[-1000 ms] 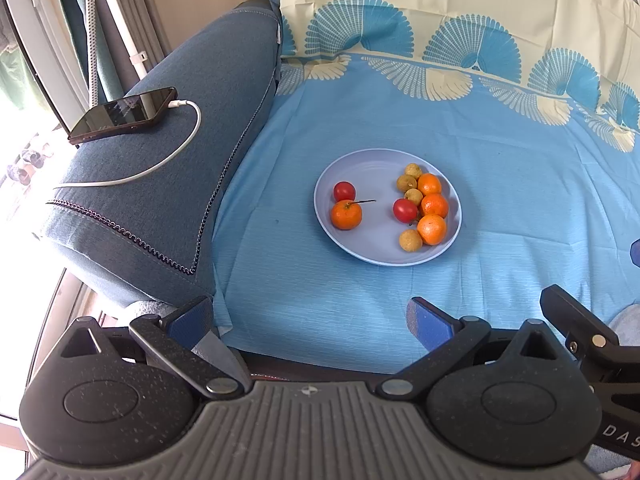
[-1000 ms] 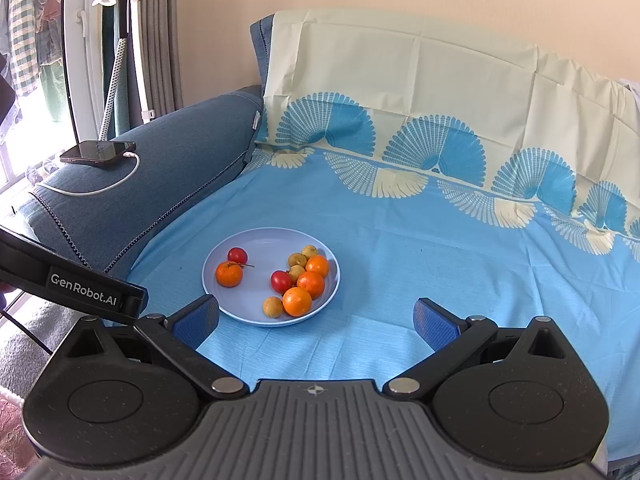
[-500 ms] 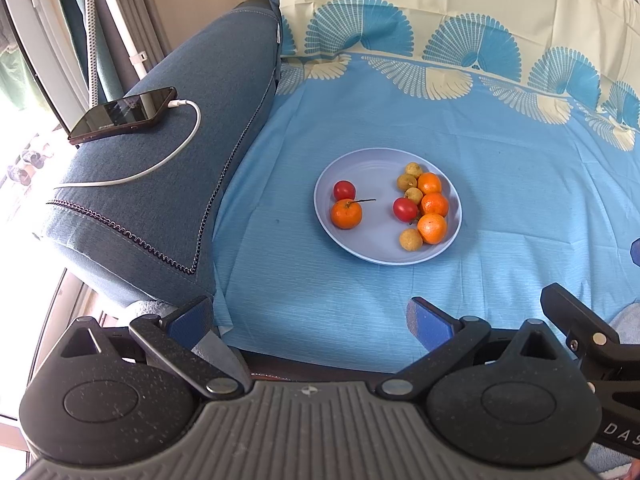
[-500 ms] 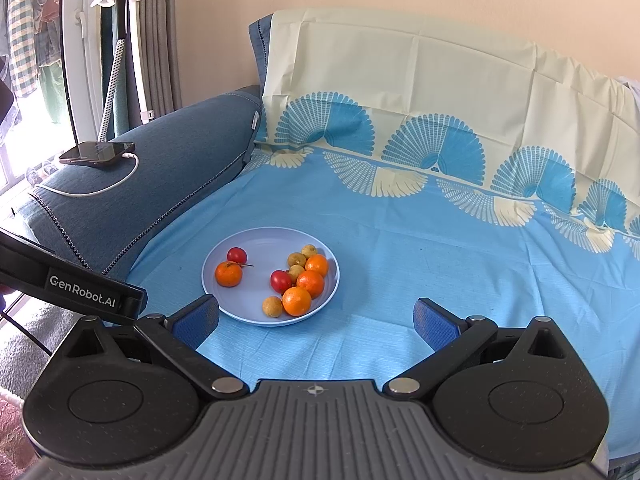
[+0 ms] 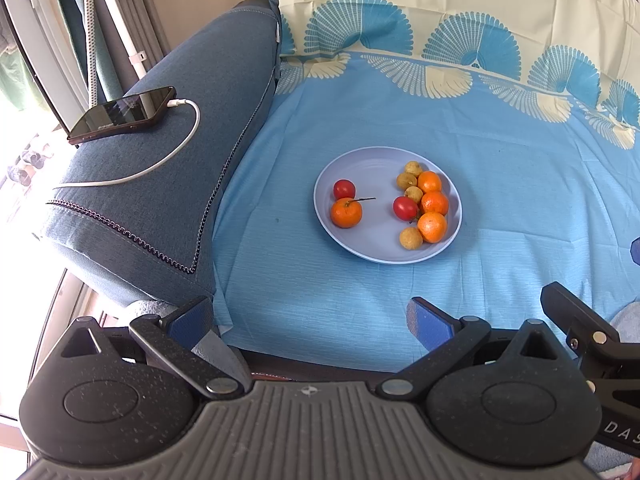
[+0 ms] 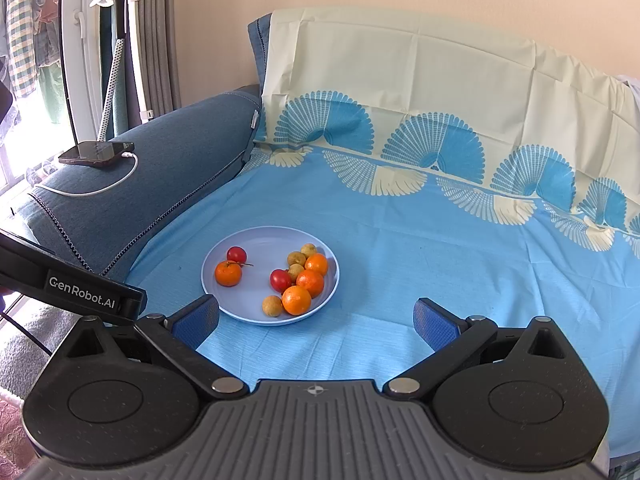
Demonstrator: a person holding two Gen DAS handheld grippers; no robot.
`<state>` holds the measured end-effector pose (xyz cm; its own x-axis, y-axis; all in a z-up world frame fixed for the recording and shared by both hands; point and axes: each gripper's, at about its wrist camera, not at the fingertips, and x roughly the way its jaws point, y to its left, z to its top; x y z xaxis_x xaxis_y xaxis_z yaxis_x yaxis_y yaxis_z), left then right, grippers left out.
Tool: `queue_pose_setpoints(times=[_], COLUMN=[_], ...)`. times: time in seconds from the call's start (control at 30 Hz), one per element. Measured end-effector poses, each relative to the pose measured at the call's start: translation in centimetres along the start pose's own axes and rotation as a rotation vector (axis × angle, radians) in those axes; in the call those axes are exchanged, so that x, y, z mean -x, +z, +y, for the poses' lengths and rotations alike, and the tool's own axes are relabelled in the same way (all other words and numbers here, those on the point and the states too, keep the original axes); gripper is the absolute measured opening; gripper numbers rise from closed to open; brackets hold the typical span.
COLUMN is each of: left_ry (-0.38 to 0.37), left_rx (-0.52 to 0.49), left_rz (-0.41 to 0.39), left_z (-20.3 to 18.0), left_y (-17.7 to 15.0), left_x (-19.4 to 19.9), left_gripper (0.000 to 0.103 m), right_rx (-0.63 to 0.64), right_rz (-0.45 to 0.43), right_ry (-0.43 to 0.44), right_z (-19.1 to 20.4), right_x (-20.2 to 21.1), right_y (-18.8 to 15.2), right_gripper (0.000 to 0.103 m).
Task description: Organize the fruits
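- The plate (image 5: 454, 236) is taken as the landmark: it rests flat on the blue sheet (image 5: 520, 184) of the sofa, just beside the denim armrest (image 5: 160, 184), and all the fruit is carried on it.
- On the plate's armrest side, one orange (image 5: 346, 212) is seen touching a red fruit (image 5: 344, 189); on the far side from the armrest, three oranges (image 6: 310, 282), four small yellow-brown fruits (image 6: 273, 305) and a second red fruit (image 6: 280, 279) are clustered together.
- The right gripper (image 6: 316, 322) is judged the nearer: the plate lies just ahead of it and towards its left finger.
- The left gripper (image 5: 310, 318) is held further back, with the plate ahead and slightly to its right.
- Both grippers are spread wide with nothing held, poised above the sheet's near edge and tilted down towards the plate.
- No fruit has a clear long axis, so approach direction matters little.
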<state>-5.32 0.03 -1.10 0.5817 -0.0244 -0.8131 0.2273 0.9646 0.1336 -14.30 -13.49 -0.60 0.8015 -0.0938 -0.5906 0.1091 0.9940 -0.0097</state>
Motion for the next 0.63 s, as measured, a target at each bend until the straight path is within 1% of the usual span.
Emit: queue_pose_setpoints(times=[0.63], left_ry=[0.010], left_rx=[-0.016], left_rz=[-0.016], left_z=[-0.22], left_y=[-0.06], left_x=[0.04], left_gripper=[0.103], right_rx=[-0.004], right_rz=[0.004], right_ry=[-0.005], right_z=[0.21], right_x=[-0.22], right_y=[-0.10], right_gripper=[0.102])
